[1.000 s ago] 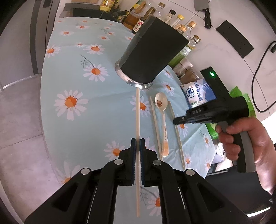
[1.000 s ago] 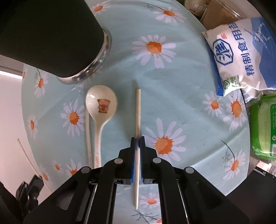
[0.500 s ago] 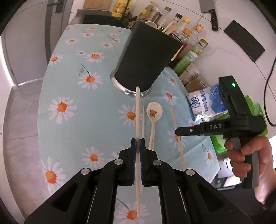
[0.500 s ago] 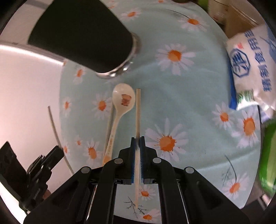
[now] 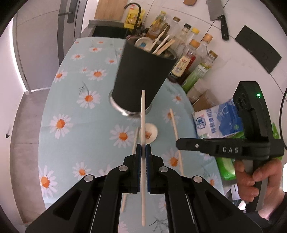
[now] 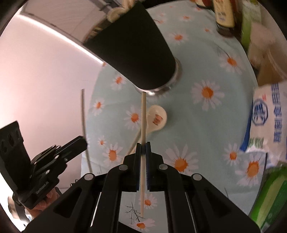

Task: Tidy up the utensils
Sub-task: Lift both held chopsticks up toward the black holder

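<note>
My left gripper is shut on a pale chopstick, held above the daisy tablecloth with its tip in front of the black utensil cup. The cup holds several utensils. My right gripper is shut on a wooden chopstick whose tip points at the cup's base. Below it on the cloth lies a white spoon with a bear print. Another chopstick lies left of the spoon. The left wrist view shows the right gripper and a hand.
Sauce bottles stand behind the cup. A salt bag, a cardboard box and a green pack crowd the table's right side. A cleaver hangs on the wall. The table's curved edge drops to the floor on the left.
Both grippers have risen with their chopsticks. The right one has rolled and lifted its chopstick off the cloth. The cup's mouth has come into the left wrist view.
</note>
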`<act>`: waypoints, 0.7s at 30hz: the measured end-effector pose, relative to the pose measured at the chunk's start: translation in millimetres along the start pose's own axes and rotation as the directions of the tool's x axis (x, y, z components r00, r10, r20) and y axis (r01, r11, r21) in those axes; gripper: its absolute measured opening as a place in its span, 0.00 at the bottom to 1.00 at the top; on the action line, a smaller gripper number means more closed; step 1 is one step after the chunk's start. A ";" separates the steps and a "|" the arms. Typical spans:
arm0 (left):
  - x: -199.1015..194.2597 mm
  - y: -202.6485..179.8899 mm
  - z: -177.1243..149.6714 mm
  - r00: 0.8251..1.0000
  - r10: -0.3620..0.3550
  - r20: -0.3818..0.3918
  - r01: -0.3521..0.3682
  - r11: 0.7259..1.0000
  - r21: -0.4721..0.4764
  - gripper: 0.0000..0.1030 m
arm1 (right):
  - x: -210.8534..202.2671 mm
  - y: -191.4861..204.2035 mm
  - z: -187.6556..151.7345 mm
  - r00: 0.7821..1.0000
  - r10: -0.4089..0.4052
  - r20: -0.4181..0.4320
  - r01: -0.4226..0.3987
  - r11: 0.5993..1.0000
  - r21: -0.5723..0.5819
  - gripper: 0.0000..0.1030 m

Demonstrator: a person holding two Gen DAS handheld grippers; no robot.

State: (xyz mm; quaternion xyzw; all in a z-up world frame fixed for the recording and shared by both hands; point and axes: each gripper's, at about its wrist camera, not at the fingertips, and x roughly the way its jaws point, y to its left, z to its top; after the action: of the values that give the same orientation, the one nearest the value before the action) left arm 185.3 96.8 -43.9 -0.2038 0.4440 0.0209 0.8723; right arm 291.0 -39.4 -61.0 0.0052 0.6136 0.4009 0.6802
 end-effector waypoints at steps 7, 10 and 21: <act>-8.3 -17.0 11.0 0.999 -0.014 0.046 0.014 1.000 0.003 0.03 | -31.3 14.1 9.3 0.993 0.063 0.104 -0.054 0.994 -0.091 0.06; -13.7 -18.7 17.1 0.997 -0.021 0.069 0.020 1.000 0.021 0.03 | -44.8 22.1 13.8 0.983 0.088 0.160 -0.070 0.991 -0.119 0.06; -34.2 -20.5 42.7 0.983 -0.076 0.168 0.056 0.991 0.119 0.03 | -77.9 44.8 32.3 0.934 0.128 0.332 -0.082 0.985 -0.149 0.06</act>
State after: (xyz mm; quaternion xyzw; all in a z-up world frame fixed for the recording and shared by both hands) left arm 201.8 98.9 12.1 -0.1660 0.3603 -0.0159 0.9178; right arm 299.7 -36.4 34.0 0.0622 0.4576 0.4695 0.7525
